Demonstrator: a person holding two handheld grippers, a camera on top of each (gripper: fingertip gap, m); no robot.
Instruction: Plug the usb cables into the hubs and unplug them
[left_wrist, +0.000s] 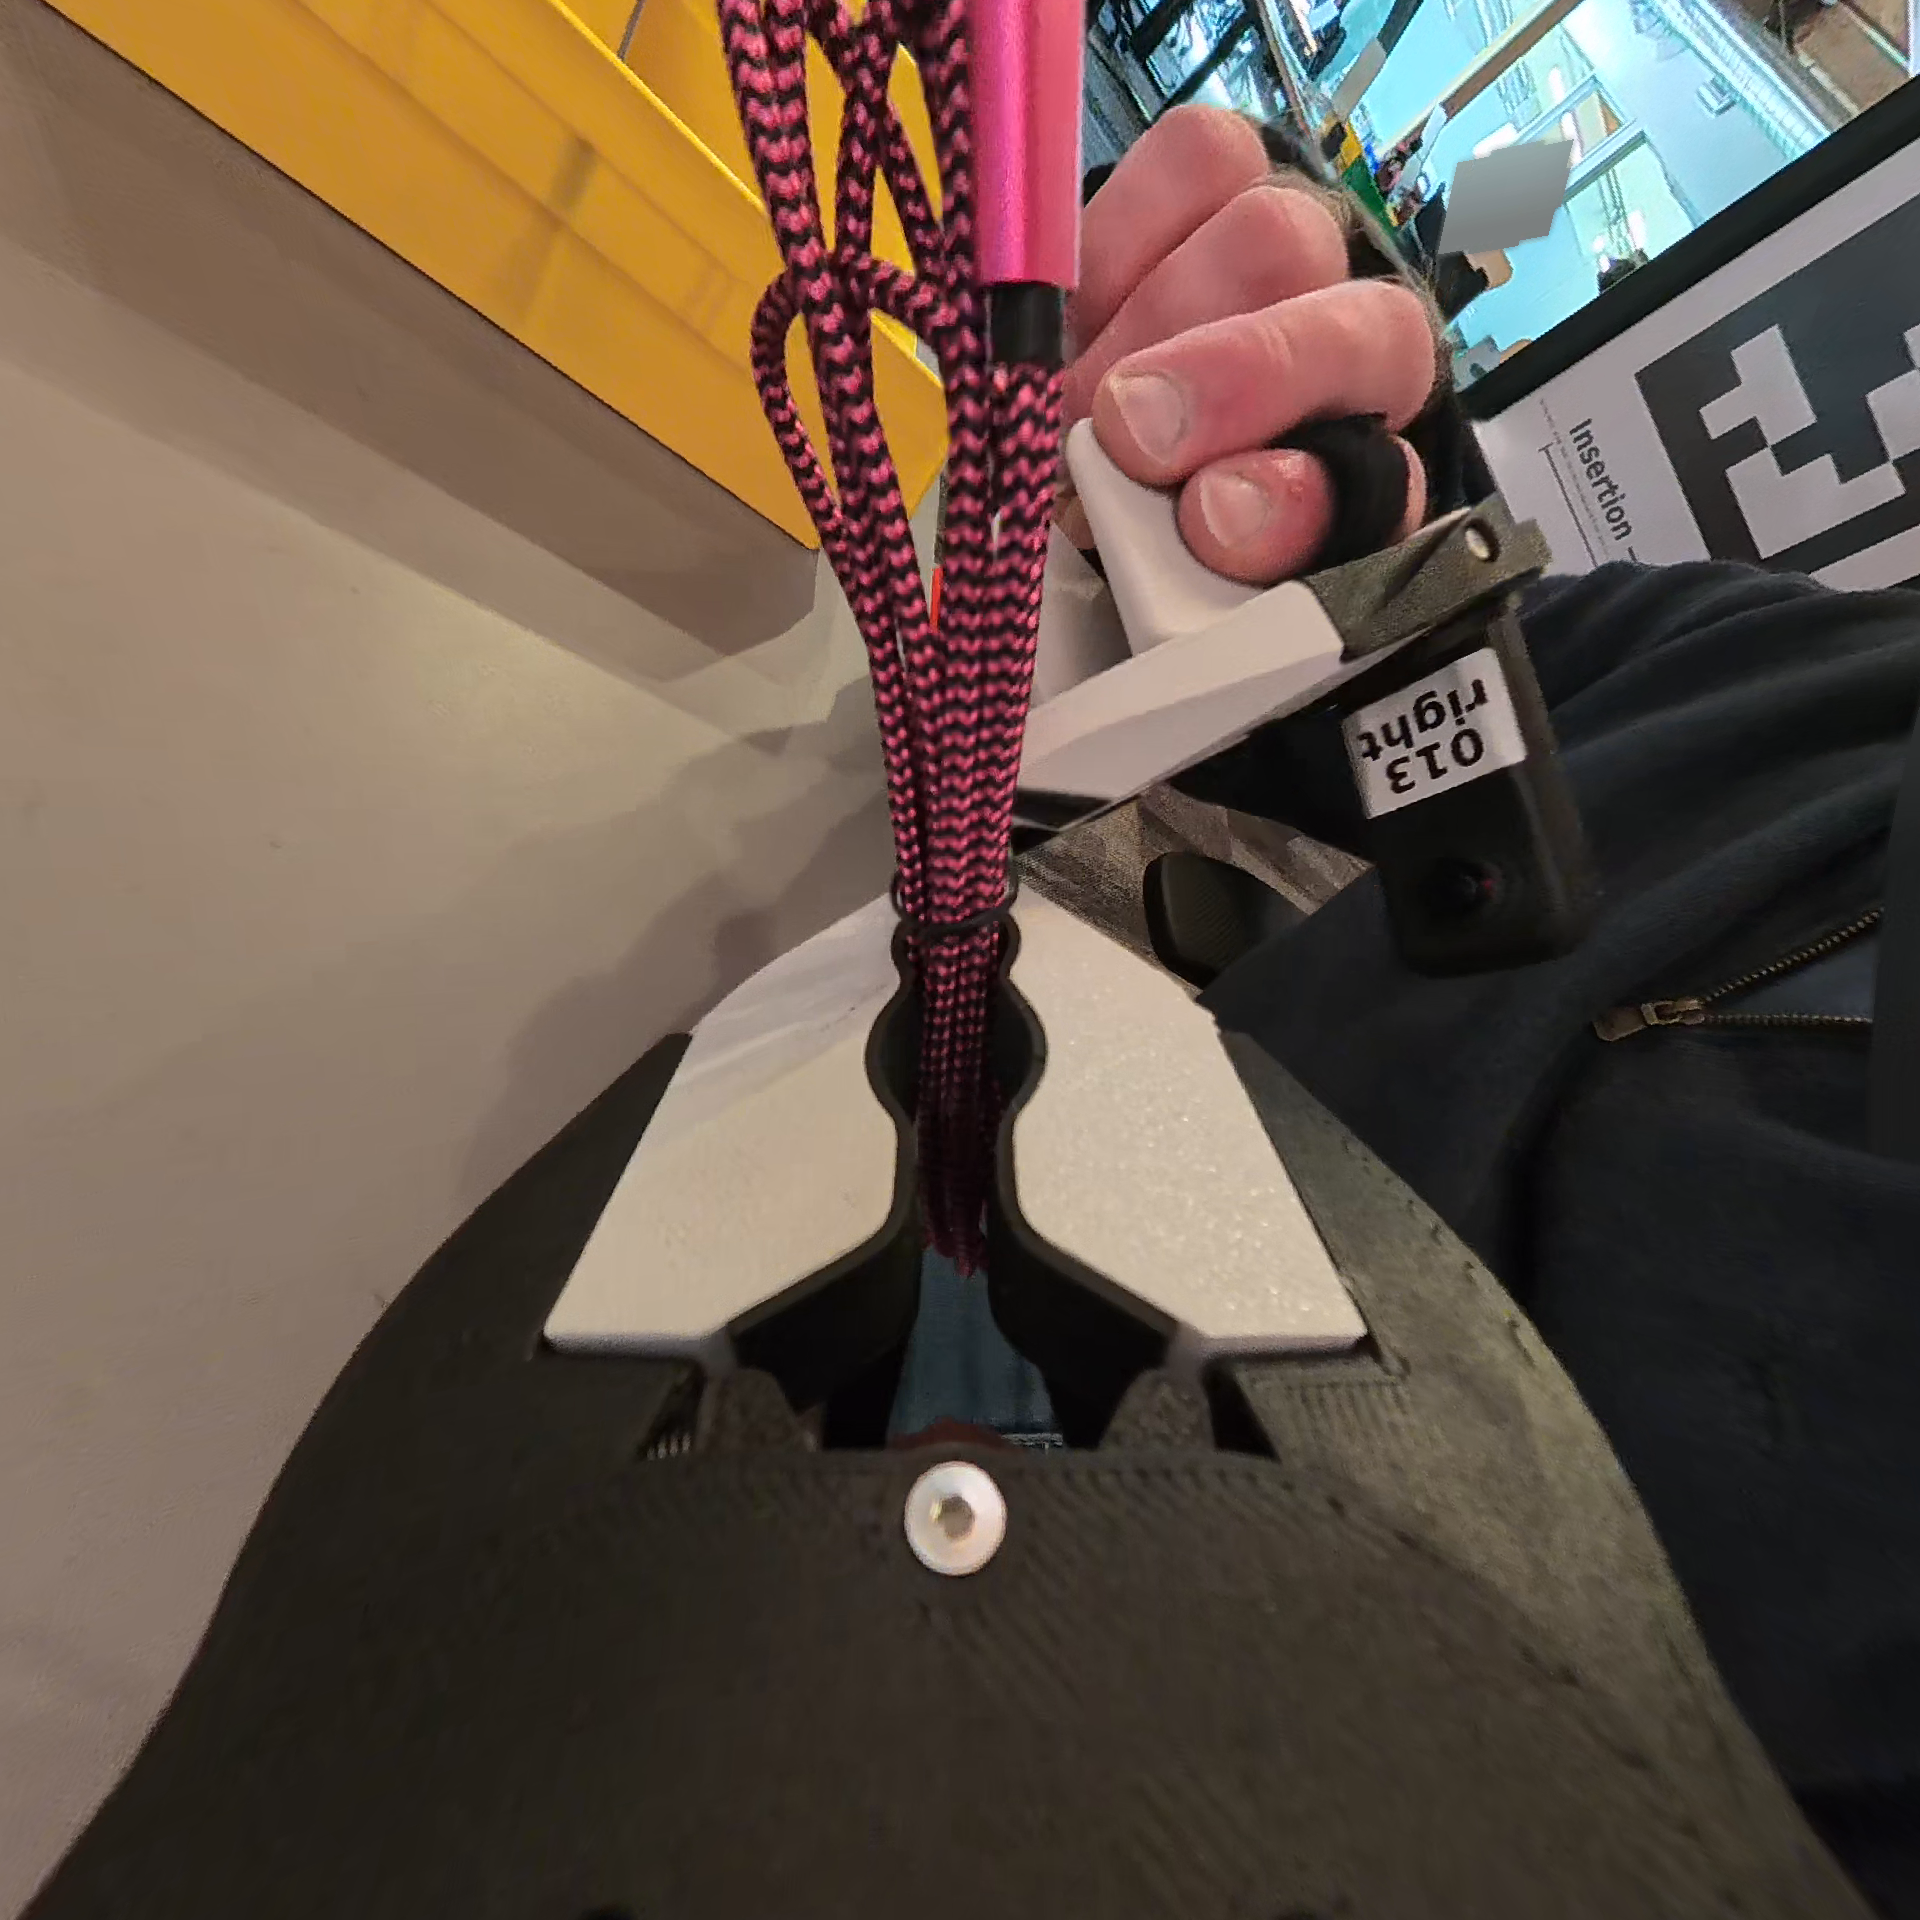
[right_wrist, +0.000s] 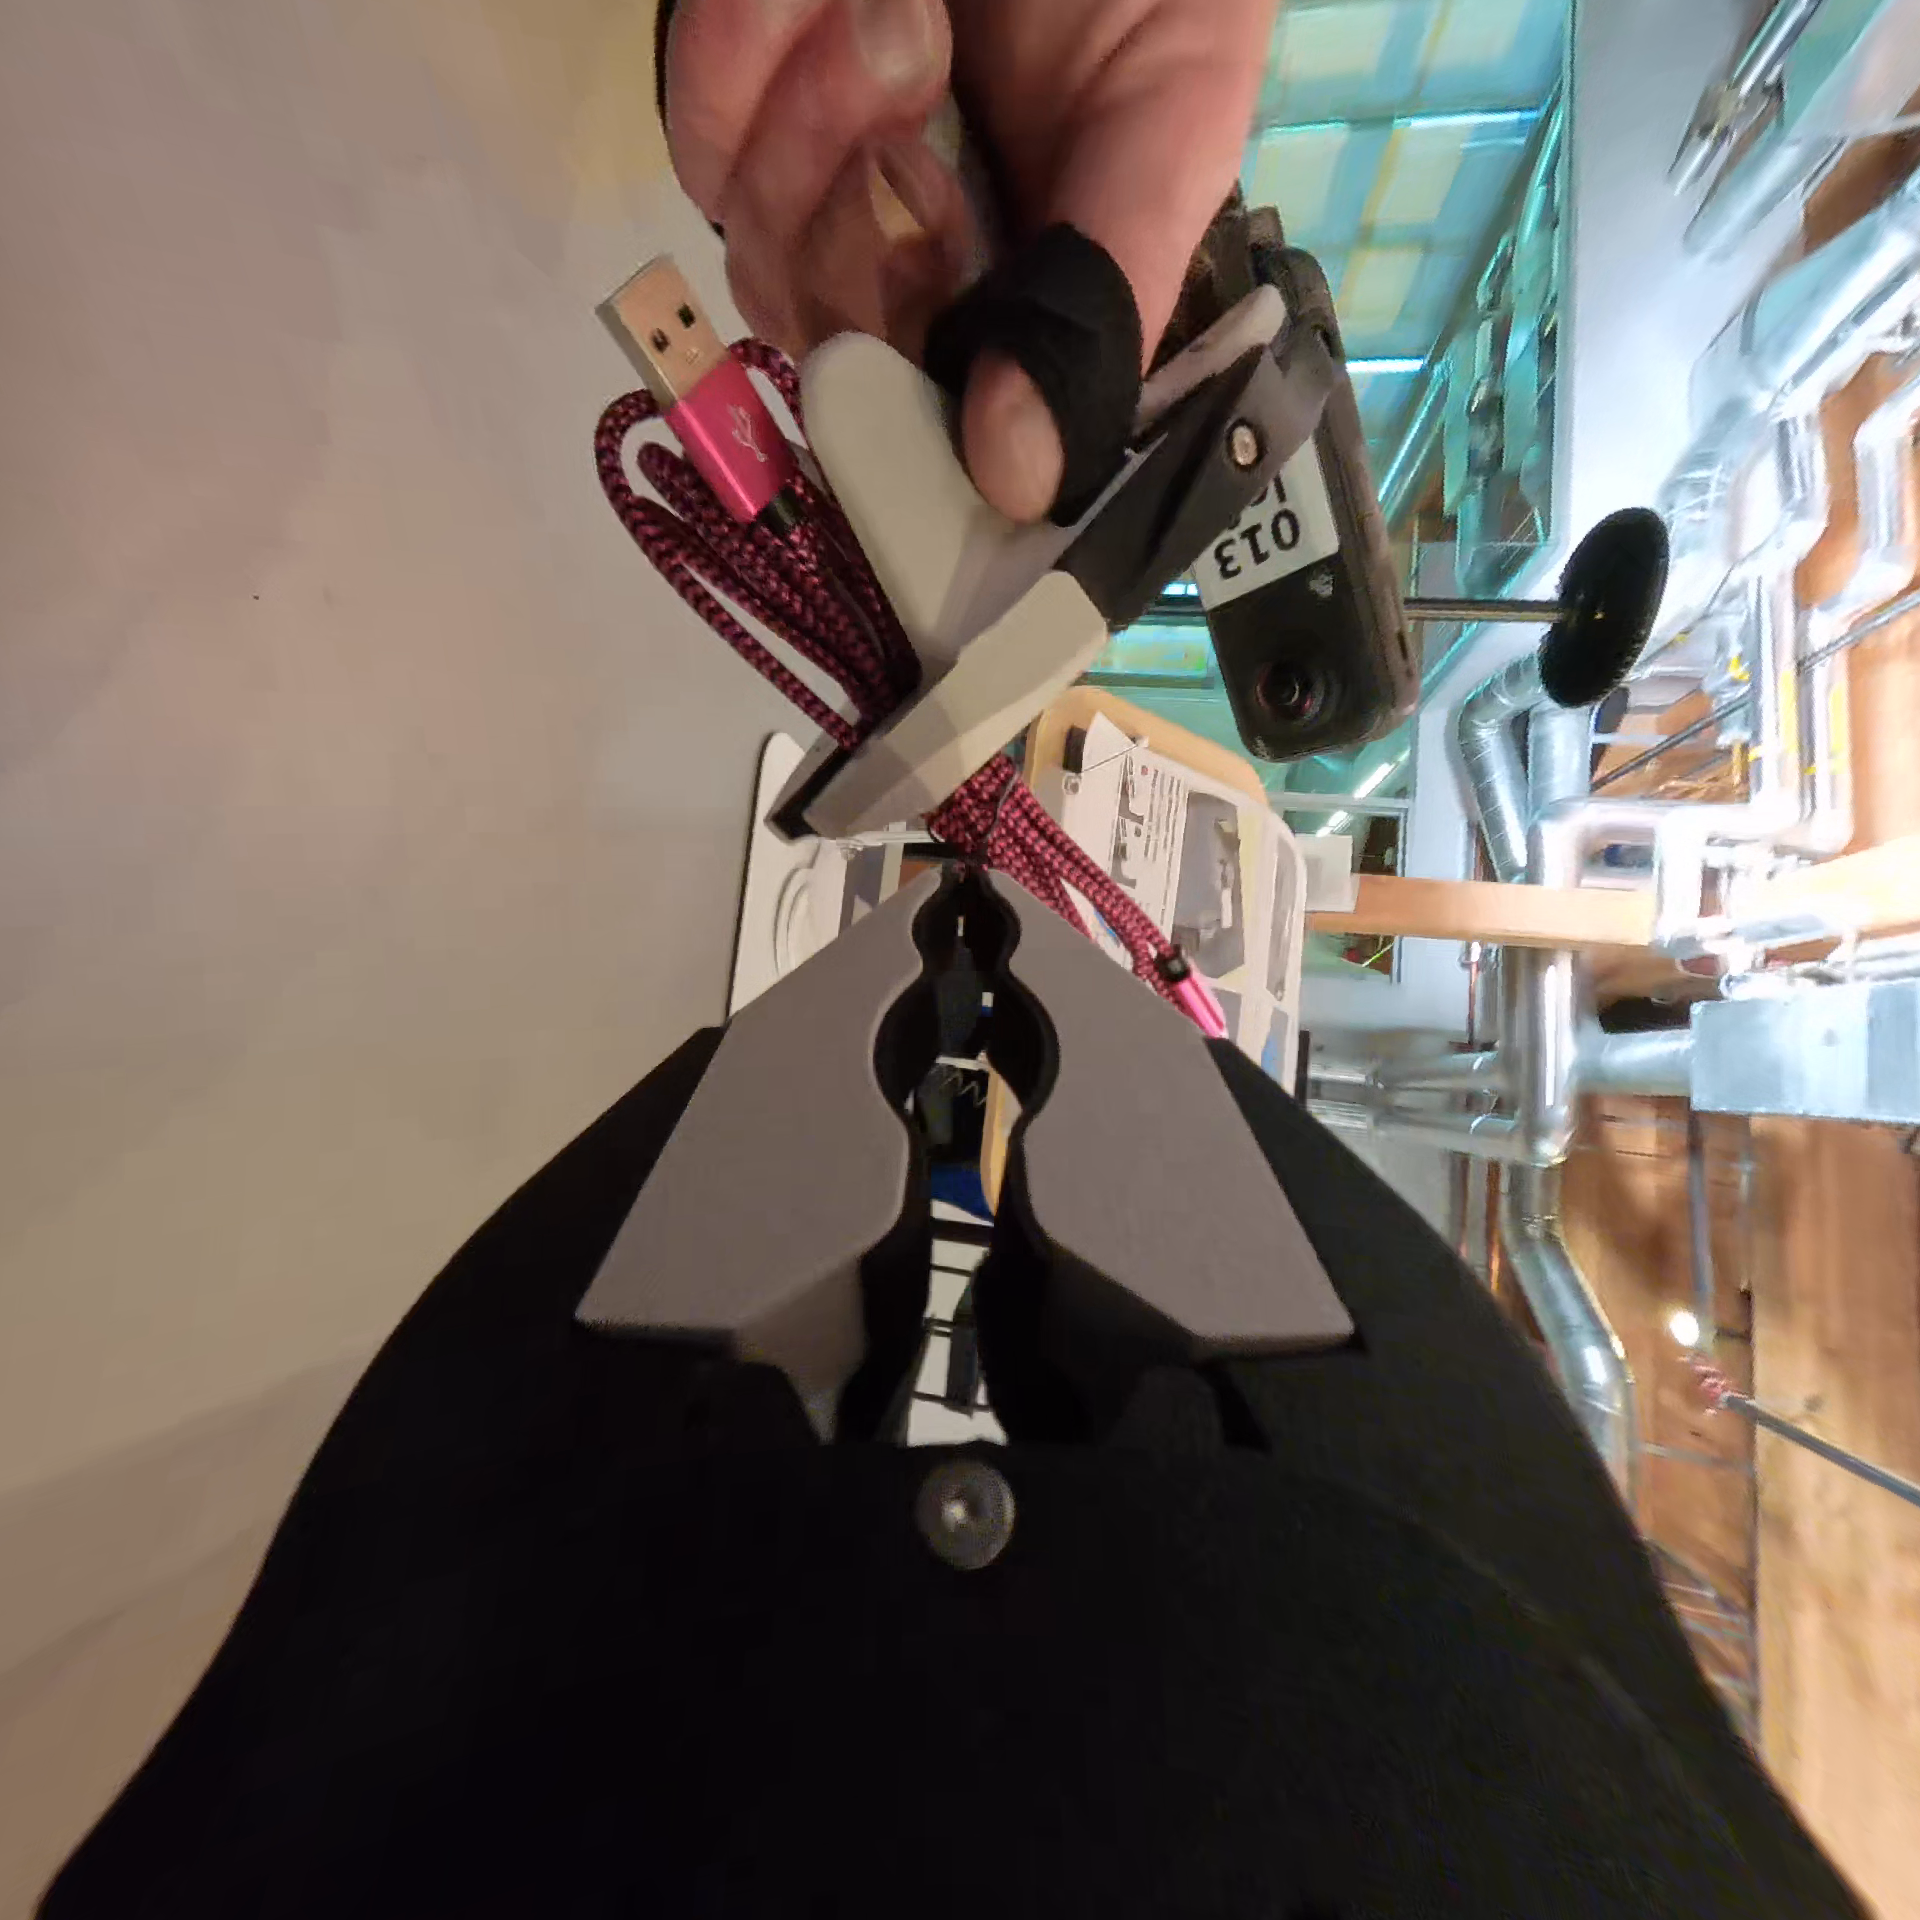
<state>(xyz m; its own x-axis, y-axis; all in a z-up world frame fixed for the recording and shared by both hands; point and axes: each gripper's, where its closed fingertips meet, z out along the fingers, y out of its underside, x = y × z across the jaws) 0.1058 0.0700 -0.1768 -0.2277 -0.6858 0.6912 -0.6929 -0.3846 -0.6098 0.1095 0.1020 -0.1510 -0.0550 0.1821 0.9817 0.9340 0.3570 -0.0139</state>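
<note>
The cable (left_wrist: 940, 644) has a braided cloth sheath, pink and black, rough-looking, bundled by a thin black tie (left_wrist: 953, 920). Its plug (right_wrist: 717, 421) is a smooth pink metallic sleeve with a matt sheen, ending in a bare silver metal tip. The left gripper (left_wrist: 956, 1049) shows matt, grainy pale plastic fingers (left_wrist: 1143, 1164) on a coarse, layered black plastic body, with a shiny metal screw (left_wrist: 955, 1523). The right gripper (right_wrist: 961, 935) has matt grey plastic fingers (right_wrist: 1132, 1143). The yellow bin (left_wrist: 540, 208) looks smooth, slightly glossy plastic.
</note>
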